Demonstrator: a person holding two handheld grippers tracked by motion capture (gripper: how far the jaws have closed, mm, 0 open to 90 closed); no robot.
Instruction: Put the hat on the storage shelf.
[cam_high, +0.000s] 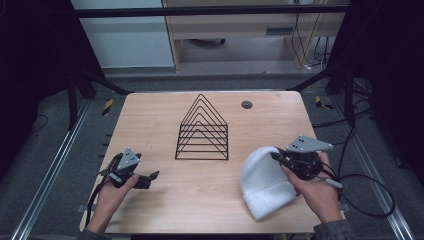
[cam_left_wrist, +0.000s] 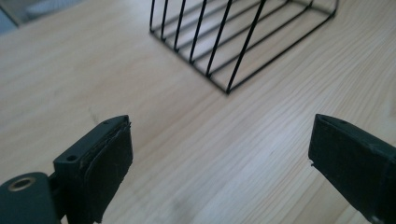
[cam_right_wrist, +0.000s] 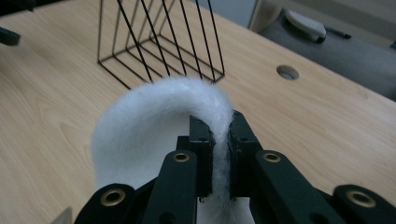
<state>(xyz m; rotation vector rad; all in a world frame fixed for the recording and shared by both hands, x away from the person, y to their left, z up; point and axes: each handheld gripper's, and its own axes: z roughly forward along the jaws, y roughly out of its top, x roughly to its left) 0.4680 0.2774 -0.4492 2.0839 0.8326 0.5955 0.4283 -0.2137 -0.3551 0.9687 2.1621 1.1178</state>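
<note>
White beanie (cam_high: 263, 182) pinched at its rim by right tongs (cam_high: 278, 159), part lifted off counter (cam_high: 200, 190); left tongs (cam_high: 156, 175) spread, nothing betw. them; wire rack (cam_high: 202, 131) ahead, beanie not yet placed.

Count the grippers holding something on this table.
1. The right gripper is clamped on the white hat at the table's right; the left gripper, near the left edge, is open and holds nothing.

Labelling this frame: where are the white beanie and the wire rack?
white beanie (cam_high: 262, 182), high view, middle of its knit body.
wire rack (cam_high: 202, 131), high view, front triangle's wires.
</note>
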